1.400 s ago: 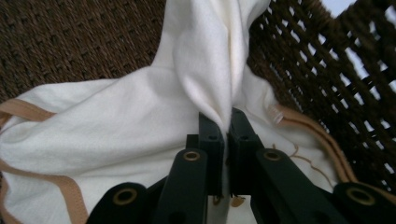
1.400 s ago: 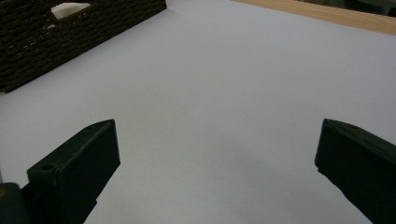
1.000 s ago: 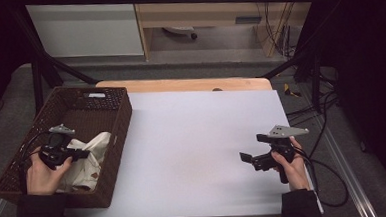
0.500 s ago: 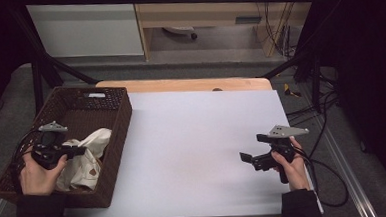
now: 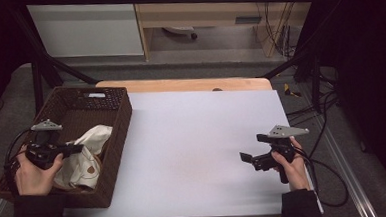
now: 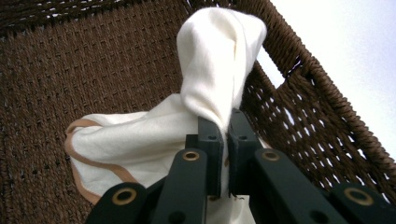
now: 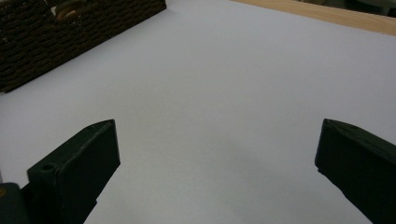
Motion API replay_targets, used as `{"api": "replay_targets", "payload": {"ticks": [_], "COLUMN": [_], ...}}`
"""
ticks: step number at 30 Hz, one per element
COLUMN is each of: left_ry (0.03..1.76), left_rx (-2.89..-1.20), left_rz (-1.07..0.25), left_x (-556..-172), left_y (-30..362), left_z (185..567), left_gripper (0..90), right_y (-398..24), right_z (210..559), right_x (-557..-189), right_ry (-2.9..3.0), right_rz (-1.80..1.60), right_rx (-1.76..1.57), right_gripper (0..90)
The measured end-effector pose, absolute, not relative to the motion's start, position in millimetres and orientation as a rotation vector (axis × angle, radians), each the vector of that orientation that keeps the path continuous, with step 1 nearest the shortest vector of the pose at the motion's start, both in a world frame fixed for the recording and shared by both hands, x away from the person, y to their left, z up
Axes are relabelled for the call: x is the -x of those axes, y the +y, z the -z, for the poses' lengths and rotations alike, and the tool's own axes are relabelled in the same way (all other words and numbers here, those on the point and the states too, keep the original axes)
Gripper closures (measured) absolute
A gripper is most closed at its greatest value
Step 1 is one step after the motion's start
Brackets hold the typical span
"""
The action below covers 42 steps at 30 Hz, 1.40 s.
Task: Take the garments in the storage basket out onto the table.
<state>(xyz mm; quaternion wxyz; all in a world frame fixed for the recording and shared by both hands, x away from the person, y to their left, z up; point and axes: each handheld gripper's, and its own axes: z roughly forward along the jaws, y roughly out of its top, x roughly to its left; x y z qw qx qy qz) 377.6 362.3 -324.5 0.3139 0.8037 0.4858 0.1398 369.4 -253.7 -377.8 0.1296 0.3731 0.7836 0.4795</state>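
White counter (image 5: 193, 143) under the high camera, wood strip along its far edge, dark floor and cables around it. I see a brown wicker basket (image 5: 117, 142) at the counter's left edge, partly hanging past it. Inside the basket lies a cream cloth (image 5: 86, 154) with a tan border and a small tan spot; it is bunched up, one fold lifted toward the basket's right wall.

Left tool (image 5: 65, 150) is over the basket, held in my left hand (image 5: 31, 174), grey plate on top. In the left gripper view the left tool (image 6: 223, 140) has its jaws pressed together on a fold of the cloth (image 6: 140, 140); the cloth rises above the jaws in a hooded peak and drapes down onto the woven basket (image 6: 84, 70) floor. Tan hem visible at the lower left of that view. Basket rim runs diagonally at the right, white counter (image 6: 355, 56) beyond it.

Right tool (image 5: 247, 158) sits low over the counter's right side, well apart from the basket, held in my right hand (image 5: 289, 166), jaws pointing left toward the basket, cable trailing off the right edge. In the right gripper view the right tool (image 7: 217, 154) has its jaws spread wide with nothing between them, bare counter (image 7: 219, 84) below. Basket (image 7: 56, 42) corner shows at the top left of that view, wood strip at the top right.
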Motion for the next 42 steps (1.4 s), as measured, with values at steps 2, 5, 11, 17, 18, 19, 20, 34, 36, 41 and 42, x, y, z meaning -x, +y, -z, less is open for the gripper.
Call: {"api": "replay_targets", "payload": {"ticks": [2,5,11,17,18,19,20,34,36,41,42], "left_ry": [1.280,1.278,1.272,1.263,1.261,1.261,1.258,1.241,1.241,1.237,1.235], "left_rx": [-2.114,-2.107,-2.092,-2.084,-2.079,-2.079,-2.073,-2.040,-2.039,-2.036,-2.032], "left_rz": [-0.369,-0.377,-0.386,-0.399,-0.402,-0.402,-0.408,-0.438,-0.441,-0.436,-0.434], "left_x": [-376.8,-375.4,-373.1,-371.0,-370.2,-370.2,-368.7,-363.1,-362.5,-361.2,-361.0], "left_y": [362.7,363.5,365.0,365.3,365.6,365.6,366.3,368.1,369.0,371.2,372.2], "left_z": [322.8,320.1,315.1,308.5,307.1,307.1,304.9,291.7,290.5,288.4,287.8], "left_gripper": [86.0,86.0,86.0,86.0,86.0,86.0,86.0,86.0,86.0,86.0,86.0], "right_y": [-253.5,-253.1,-252.8,-253.4,-253.3,-253.1,-253.0,-253.5,-253.5,-253.7,-253.8], "right_z": [378.0,378.3,378.5,378.2,378.3,378.3,378.3,378.1,378.1,377.8,377.9], "right_x": [-369.6,-369.5,-369.7,-369.6,-369.7,-369.6,-369.6,-369.5,-369.5,-369.3,-369.3], "right_ry": [2.277,2.278,2.279,2.276,2.276,2.278,2.278,2.276,2.277,2.273,2.276], "right_rz": [-1.395,-1.392,-1.392,-1.393,-1.392,-1.391,-1.392,-1.393,-1.392,-1.397,-1.394], "right_rx": [-1.084,-1.088,-1.087,-1.085,-1.086,-1.087,-1.088,-1.086,-1.088,-1.089,-1.086], "right_gripper": [0.4,0.4,0.5,0.5,0.5,0.5,0.4,0.5,0.5,0.4,0.5]}}
